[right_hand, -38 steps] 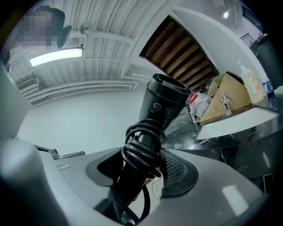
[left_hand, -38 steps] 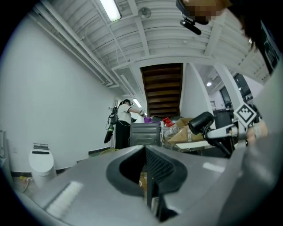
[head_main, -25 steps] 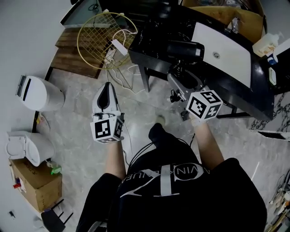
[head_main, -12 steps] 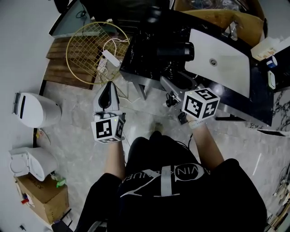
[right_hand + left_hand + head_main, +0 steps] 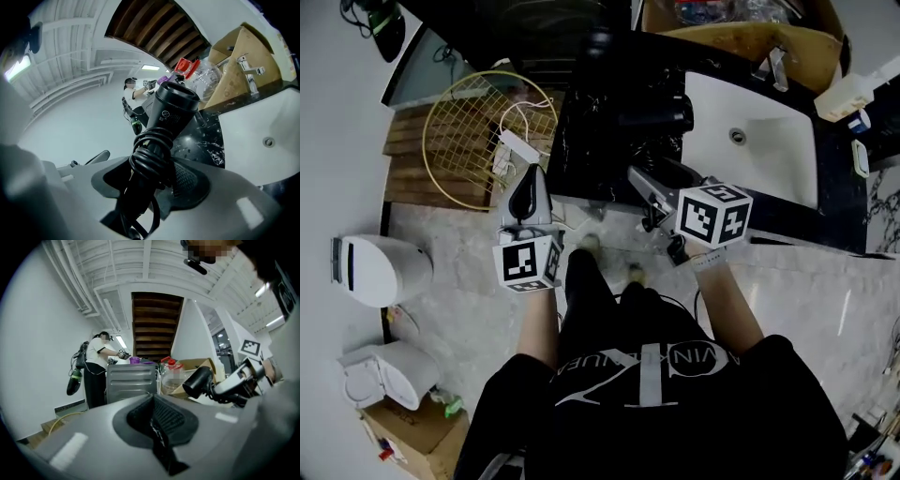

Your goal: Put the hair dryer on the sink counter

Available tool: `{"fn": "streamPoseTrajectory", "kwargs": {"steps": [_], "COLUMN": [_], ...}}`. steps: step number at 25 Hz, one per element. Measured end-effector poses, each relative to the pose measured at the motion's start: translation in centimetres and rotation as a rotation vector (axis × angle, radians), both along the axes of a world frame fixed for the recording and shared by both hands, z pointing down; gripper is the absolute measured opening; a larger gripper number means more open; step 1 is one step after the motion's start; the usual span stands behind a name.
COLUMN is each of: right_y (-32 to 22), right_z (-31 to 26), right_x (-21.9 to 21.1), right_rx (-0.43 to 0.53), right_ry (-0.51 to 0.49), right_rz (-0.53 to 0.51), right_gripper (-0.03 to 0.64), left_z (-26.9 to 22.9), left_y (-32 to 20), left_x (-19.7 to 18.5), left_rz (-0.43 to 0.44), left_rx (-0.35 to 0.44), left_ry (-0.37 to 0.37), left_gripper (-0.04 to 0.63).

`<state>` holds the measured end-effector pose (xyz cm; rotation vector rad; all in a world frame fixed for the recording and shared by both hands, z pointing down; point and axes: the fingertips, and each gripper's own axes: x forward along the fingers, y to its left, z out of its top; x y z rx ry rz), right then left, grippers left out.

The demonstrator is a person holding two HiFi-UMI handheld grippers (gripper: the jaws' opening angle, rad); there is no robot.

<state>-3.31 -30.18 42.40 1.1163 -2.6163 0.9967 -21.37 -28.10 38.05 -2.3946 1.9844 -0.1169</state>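
Right gripper [image 5: 150, 185] clamps the hair dryer [image 5: 171, 111] by its cord-wrapped handle over the sink counter [image 5: 586, 141]. The dryer looks rigid and probably top-heavy, and the coils may slip. Left gripper [image 5: 154, 427] closed, empty.

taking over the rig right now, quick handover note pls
Left gripper: shut, empty, held out low in front of the counter.
Right gripper: shut on the handle of the hair dryer, with the cord coiled round the handle.
The hair dryer is held over the black sink counter, left of the white basin, not set down.
Done: dryer picked up and brought to the counter.
Left: lower it onto the counter, open the jaws, pull back.
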Motion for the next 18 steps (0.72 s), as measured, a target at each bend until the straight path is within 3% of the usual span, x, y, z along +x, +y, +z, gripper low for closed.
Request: {"fn": "streamPoseTrajectory", "kwargs": {"steps": [8,18], "right_y": [-5.8,-11.1], "right_z": [0.7,2.9], "right_x": [-2.0,-5.3], "right_rx": [-0.090,-0.244], "right_ry": [0.020,-0.005], "right_rz": [0.115,0.177], "right_gripper": [0.259,0.259], "left_z": [-1.0,0.9], "left_y": [-8.8,-14.6], "left_x": [0.2,-0.4], "left_rz": [0.180,0.291], "left_rx": [-0.005,-0.062], "left_ry": [-0.047,-0.022], "left_gripper": [0.000,0.000]}}
